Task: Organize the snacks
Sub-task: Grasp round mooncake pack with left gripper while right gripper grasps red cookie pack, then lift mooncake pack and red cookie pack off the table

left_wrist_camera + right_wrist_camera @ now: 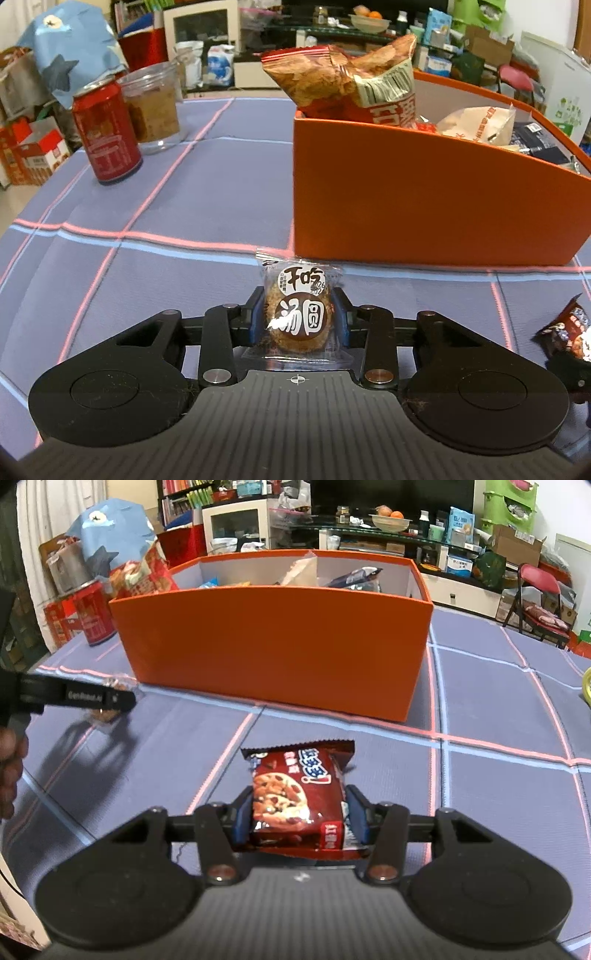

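Observation:
In the left wrist view my left gripper [298, 317] is shut on a small clear packet holding a round brown sweet [298, 314], just in front of the orange box [424, 192]. In the right wrist view my right gripper [300, 812] is shut on a dark red cookie packet [297, 794], a little short of the same orange box [273, 642]. The cookie packet [565, 332] also shows at the right edge of the left view. The left gripper [110, 699] reaches in from the left with its clear packet. The box holds a large chip bag [347, 77] and other snack packets.
A red drink can [105, 134] and a clear jar [155, 107] stand on the blue checked tablecloth [184, 206] left of the box. A person's hand [9, 771] shows at the left edge. Shelves, boxes and a red chair [539, 602] crowd the room behind.

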### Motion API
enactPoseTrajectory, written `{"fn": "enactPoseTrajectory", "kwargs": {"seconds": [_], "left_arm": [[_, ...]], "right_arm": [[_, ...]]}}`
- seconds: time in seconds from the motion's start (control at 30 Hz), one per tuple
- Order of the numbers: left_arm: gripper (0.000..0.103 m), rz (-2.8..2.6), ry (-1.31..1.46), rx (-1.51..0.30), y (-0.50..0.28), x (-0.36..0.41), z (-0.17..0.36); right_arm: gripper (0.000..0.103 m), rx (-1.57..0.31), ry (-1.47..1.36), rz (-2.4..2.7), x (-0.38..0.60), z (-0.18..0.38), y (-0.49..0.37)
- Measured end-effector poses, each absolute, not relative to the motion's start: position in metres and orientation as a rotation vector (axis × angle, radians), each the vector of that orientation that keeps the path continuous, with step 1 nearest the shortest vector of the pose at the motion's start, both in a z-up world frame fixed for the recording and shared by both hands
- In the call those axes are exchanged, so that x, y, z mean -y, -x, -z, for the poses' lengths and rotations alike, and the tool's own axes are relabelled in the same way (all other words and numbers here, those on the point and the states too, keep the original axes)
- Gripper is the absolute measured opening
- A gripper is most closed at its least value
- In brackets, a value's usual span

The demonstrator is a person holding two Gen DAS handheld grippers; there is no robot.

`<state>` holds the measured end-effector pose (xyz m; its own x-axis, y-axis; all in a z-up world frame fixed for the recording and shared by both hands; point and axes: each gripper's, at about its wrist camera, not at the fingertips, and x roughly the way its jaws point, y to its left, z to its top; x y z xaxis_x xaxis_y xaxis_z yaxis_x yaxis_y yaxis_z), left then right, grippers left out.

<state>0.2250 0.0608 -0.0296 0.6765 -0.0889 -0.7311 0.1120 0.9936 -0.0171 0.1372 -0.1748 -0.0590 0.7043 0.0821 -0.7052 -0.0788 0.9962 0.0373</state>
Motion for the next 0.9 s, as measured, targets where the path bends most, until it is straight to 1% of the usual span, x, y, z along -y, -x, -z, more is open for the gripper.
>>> {"fn": "enactPoseTrajectory", "kwargs": {"seconds": [0.1, 0.17, 0.27, 0.43, 0.5, 0.53, 0.57, 0.6, 0.63, 0.67, 0.7, 0.9], "left_arm": [[0.0, 0.107, -0.02, -0.823, -0.221, -0.058, 0.029], [0.0, 0.106, -0.023, -0.824, -0.219, -0.055, 0.029], [0.0, 0.105, -0.042, -0.814, -0.215, -0.049, 0.031], [0.002, 0.122, -0.047, -0.805, -0.214, -0.047, 0.032], [0.005, 0.121, -0.05, -0.796, -0.213, -0.047, 0.033], [0.006, 0.121, -0.052, -0.793, -0.212, -0.047, 0.033], [0.011, 0.12, -0.054, -0.79, -0.212, -0.047, 0.034], [0.022, 0.11, -0.056, -0.788, -0.212, -0.048, 0.034], [0.027, 0.098, -0.058, -0.786, -0.213, -0.05, 0.035], [0.035, 0.09, -0.057, -0.787, -0.214, -0.052, 0.035], [0.04, 0.086, -0.052, -0.79, -0.215, -0.054, 0.036], [0.039, 0.124, -0.031, -0.798, -0.216, -0.063, 0.035]], "right_arm": [[0.055, -0.782, -0.009, -0.094, 0.175, 0.059, -0.139], [0.058, -0.782, -0.011, -0.097, 0.175, 0.059, -0.141], [0.061, -0.781, -0.001, -0.098, 0.172, 0.059, -0.142], [0.061, -0.777, 0.013, -0.102, 0.171, 0.06, -0.142], [0.061, -0.775, 0.014, -0.1, 0.171, 0.061, -0.142], [0.061, -0.773, 0.016, -0.099, 0.17, 0.061, -0.143], [0.062, -0.772, 0.016, -0.098, 0.17, 0.061, -0.143], [0.062, -0.771, 0.017, -0.097, 0.17, 0.061, -0.143], [0.062, -0.77, 0.017, -0.097, 0.17, 0.061, -0.143], [0.062, -0.768, 0.019, -0.096, 0.17, 0.062, -0.142], [0.063, -0.766, 0.02, -0.096, 0.169, 0.062, -0.142], [0.063, -0.763, 0.021, -0.095, 0.17, 0.062, -0.142]]}}
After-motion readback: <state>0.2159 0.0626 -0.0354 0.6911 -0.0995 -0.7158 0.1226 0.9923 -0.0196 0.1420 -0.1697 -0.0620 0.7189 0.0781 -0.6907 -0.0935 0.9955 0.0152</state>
